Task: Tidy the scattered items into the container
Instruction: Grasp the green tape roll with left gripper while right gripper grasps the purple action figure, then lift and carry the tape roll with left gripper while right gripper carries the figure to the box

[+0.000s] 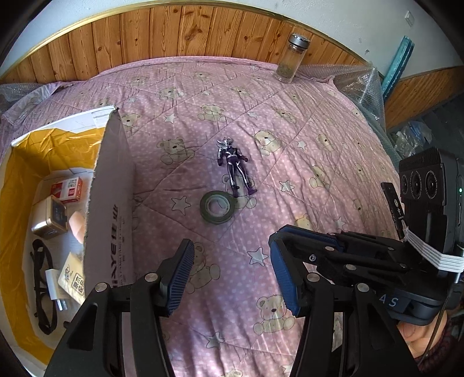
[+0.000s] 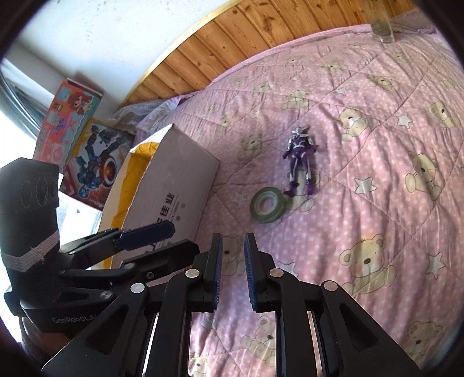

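On the pink bear-print bedspread [image 1: 290, 185] lies a purple and silver toy figure [image 1: 235, 165] [image 2: 300, 156], face up. A dark green tape roll [image 1: 217, 207] [image 2: 268, 208] lies flat at its feet. A cardboard box [image 1: 113, 203] [image 2: 179, 174] with a yellow lining stands at the left and holds several items. My left gripper [image 1: 232, 269] is wide open and empty, just short of the tape roll. My right gripper [image 2: 233, 272] hovers beside it, its pads a narrow gap apart with nothing between them.
A glass jar [image 1: 291, 58] [image 2: 382, 26] with a metal lid stands at the far edge by the wooden headboard [image 1: 174, 32]. Bubble wrap [image 1: 359, 84] lies at the right corner. Two toy boxes [image 2: 69, 121] lean on the wall behind the cardboard box.
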Action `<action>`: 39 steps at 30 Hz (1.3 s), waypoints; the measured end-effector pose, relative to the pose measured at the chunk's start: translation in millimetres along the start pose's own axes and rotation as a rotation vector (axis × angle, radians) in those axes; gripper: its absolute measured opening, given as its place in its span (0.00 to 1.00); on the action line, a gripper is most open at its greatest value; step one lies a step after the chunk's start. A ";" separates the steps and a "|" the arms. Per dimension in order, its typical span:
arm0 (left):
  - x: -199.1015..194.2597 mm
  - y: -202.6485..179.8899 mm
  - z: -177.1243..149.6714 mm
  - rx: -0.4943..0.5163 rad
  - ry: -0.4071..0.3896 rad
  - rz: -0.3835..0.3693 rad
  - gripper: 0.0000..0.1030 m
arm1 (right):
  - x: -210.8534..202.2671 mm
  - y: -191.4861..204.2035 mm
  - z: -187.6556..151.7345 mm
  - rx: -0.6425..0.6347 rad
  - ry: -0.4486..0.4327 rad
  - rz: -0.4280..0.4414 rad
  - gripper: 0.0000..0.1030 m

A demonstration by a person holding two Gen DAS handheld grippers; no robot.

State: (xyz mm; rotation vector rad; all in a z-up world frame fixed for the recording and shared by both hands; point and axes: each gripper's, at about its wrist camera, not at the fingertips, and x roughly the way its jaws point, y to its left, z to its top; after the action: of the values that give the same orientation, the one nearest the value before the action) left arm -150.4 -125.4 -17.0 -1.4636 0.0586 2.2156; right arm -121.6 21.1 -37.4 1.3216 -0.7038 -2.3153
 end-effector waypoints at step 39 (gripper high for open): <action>114.6 14.5 19.2 -0.021 -0.064 0.070 0.48 | 118.0 -42.8 89.1 -0.224 0.074 -0.287 0.27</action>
State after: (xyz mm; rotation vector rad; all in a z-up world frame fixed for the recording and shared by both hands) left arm -208.6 -90.6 -112.5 -1.4212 0.0674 2.3239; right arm -259.8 11.2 -104.6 1.4720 -0.2332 -2.4618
